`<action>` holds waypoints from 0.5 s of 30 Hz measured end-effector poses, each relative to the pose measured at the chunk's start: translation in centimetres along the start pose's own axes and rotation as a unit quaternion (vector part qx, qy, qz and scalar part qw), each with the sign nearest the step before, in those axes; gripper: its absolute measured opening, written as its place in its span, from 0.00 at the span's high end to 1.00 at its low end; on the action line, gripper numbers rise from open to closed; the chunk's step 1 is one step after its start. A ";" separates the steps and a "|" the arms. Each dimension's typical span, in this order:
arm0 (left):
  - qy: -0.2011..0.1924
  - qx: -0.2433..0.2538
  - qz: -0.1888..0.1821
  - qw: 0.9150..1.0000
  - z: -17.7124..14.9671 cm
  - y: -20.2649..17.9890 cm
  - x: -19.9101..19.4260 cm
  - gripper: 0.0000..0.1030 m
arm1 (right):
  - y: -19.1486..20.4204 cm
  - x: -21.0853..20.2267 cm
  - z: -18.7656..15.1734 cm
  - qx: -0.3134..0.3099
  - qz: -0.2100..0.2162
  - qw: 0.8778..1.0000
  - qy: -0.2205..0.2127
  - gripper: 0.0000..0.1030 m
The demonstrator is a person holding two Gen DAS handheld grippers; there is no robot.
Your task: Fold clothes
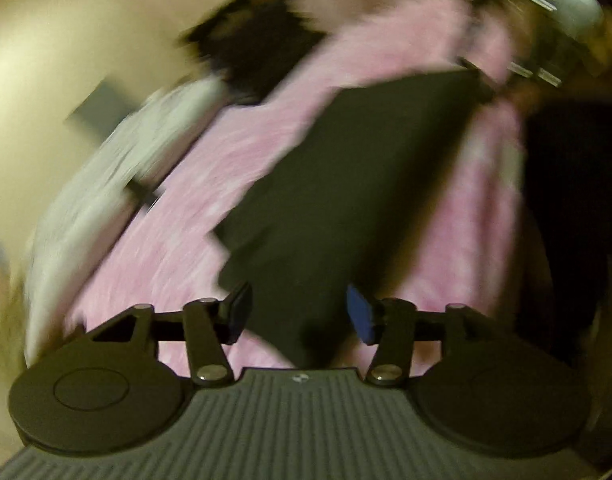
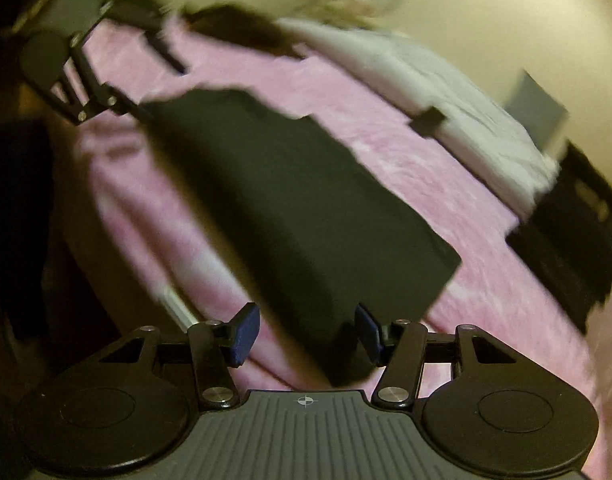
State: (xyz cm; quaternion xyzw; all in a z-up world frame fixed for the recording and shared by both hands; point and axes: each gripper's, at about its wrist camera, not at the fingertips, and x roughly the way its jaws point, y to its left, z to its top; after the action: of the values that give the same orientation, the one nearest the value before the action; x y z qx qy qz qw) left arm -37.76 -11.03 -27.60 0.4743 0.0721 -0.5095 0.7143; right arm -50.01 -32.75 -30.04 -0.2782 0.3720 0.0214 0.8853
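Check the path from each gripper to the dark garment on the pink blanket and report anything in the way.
Nothing visible blocks either. The left gripper and right gripper both have open jaws directly over the dark garment, which lies flat on the pink blanket. Blur hides small items.

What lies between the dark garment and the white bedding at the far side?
Bare pink blanket separates the dark garment from the white bedding, seen in the right wrist view.

I see a big fluffy pink blanket spread over the bed. Next to it lies a white cover, all bunched up. A small dark thing sits where the pink meets the white; the picture is blurry, so I can't tell what it is. Behind it all is a pale yellow wall.
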 end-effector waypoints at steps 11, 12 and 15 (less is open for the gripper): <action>0.008 0.114 0.033 0.993 1.5 -1.3 3.6 0.82 | -0.4 -0.1 -1.1 -0.146 -0.055 0.988 0.017 0.83; 0.004 0.098 0.020 0.995 1.9 -1.3 2.7 0.83 | -0.5 -0.8 -1.4 -0.138 -0.051 0.989 0.018 0.83; 0.007 0.075 -0.016 0.997 2.5 -2.4 0.7 0.81 | -0.2 -1.1 -2.9 -0.134 -0.026 0.990 0.029 0.82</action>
State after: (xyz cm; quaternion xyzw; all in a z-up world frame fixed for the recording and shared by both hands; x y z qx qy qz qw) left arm -40.28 -13.47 -28.12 0.5291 0.0464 -0.5212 0.6680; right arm -52.65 -34.21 -30.87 -0.4041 0.3844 0.0400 0.8290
